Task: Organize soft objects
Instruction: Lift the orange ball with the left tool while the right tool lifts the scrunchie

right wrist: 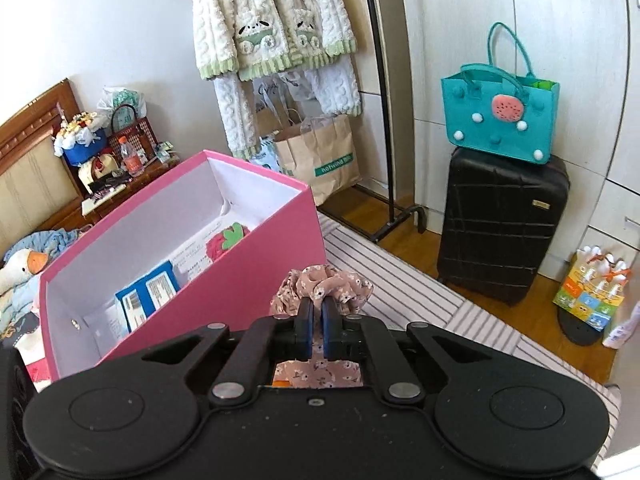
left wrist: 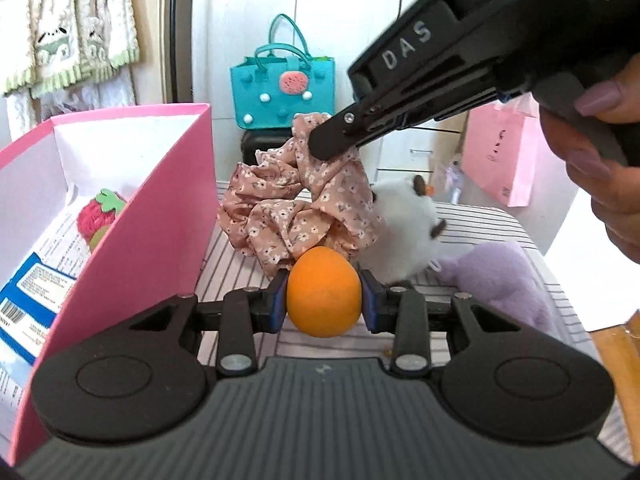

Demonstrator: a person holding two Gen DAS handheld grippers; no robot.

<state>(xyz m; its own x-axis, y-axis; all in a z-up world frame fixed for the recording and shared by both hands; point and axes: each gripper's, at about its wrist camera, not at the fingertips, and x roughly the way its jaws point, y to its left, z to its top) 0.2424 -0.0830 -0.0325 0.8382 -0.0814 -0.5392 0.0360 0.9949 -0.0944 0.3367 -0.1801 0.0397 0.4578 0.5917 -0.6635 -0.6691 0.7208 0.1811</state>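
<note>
My left gripper (left wrist: 324, 300) is shut on an orange ball (left wrist: 323, 292), held just above the striped bed cover (left wrist: 240, 268). My right gripper (right wrist: 316, 320) is shut on a pink floral scrunchie (right wrist: 324, 280); in the left wrist view the right gripper (left wrist: 332, 140) pinches the scrunchie (left wrist: 296, 208) from above and lifts its top edge. A white plush (left wrist: 408, 224) and a purple plush (left wrist: 504, 276) lie on the cover to the right. The pink box (left wrist: 160, 220) stands open at the left, with a red knitted strawberry (left wrist: 100, 212) inside.
The pink box (right wrist: 248, 272) also holds a blue-and-white packet (right wrist: 148, 292) and papers. A teal tote (right wrist: 500, 120) sits on a black suitcase (right wrist: 500, 224) beyond the bed. A pink paper bag (left wrist: 504, 152) stands at the right. A person's hand (left wrist: 600, 152) holds the right gripper.
</note>
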